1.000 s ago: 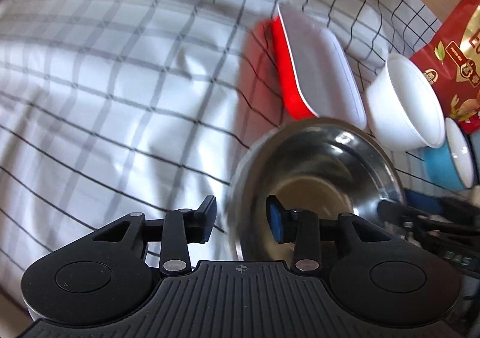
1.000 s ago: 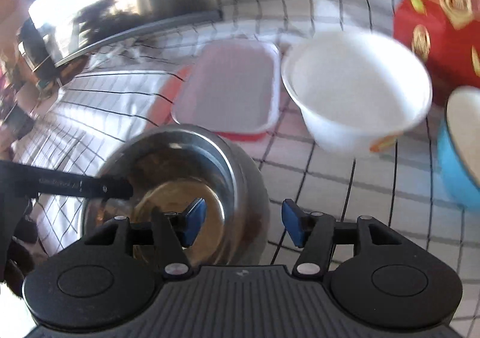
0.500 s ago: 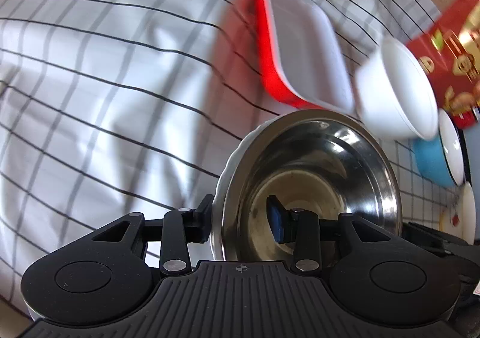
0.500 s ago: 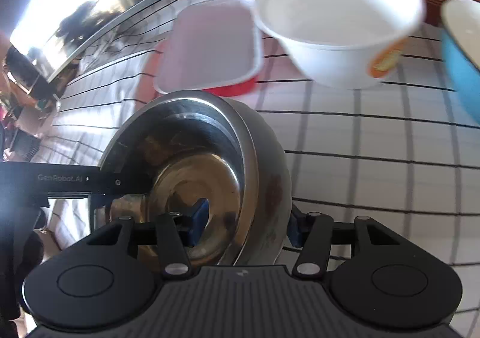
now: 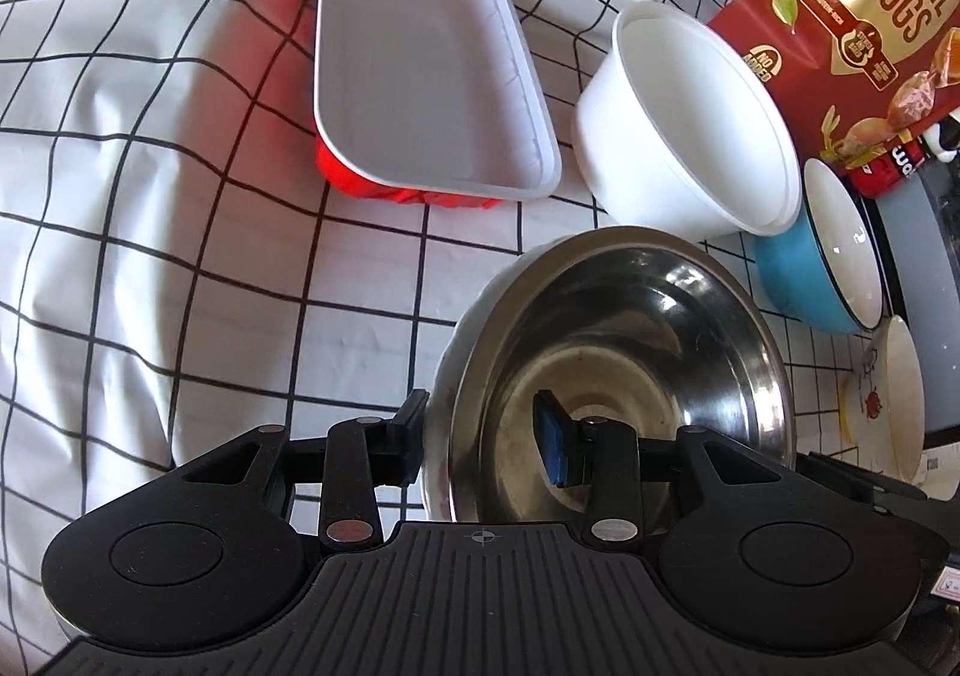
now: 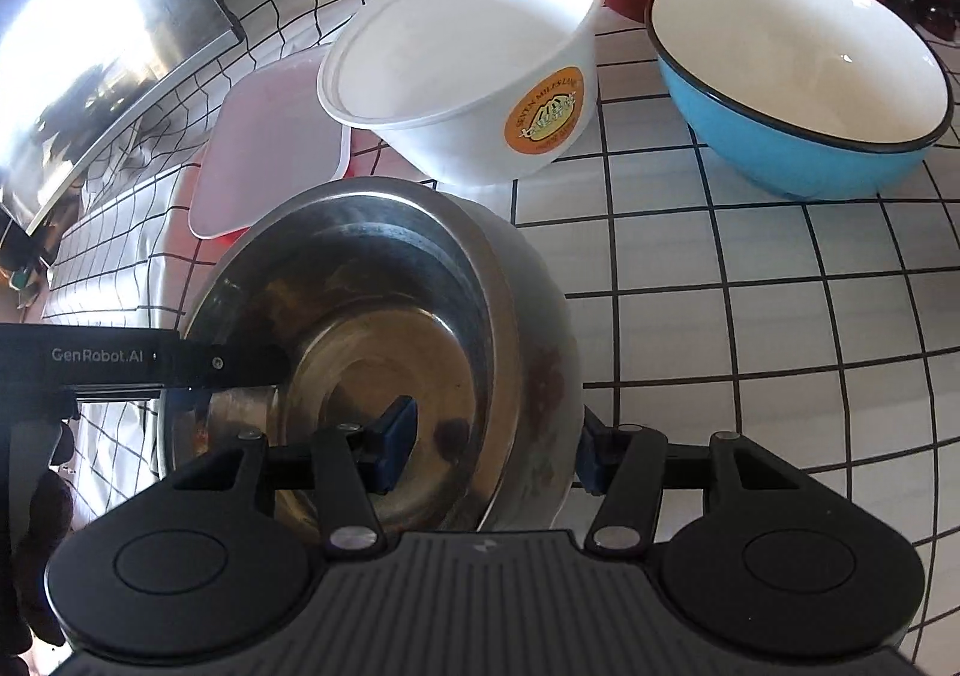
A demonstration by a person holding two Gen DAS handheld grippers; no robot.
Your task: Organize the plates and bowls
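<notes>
Left gripper (image 5: 486, 439): closed on the wall of the steel bowl (image 5: 624, 364), one finger outside the rim, the blue-padded finger inside.
Right gripper (image 6: 489, 445): clamped on the opposite wall of the same bowl, one blue pad inside, the other against the outer side.
Steel bowl: held tilted between the two grippers above the checked cloth (image 5: 150, 196); whether its base touches the cloth cannot be told.
White tub (image 5: 684, 130): just beyond the steel bowl, upright on the cloth.
Red tray (image 5: 420, 88): beside the white tub, white inside, red outside.
Blue bowl (image 6: 804, 82): beside the white tub on its other side, white inside with a dark rim.
Left view only: a pale plate (image 5: 900, 394) lies at the right edge, past the blue bowl; the snack bag (image 5: 870, 10) shows its "Quail Eggs" print.
Right view only: the white tub's orange round sticker (image 6: 546, 115); the left gripper's finger reaching in over the steel rim; a shiny metal panel (image 6: 96, 76) at upper left.
</notes>
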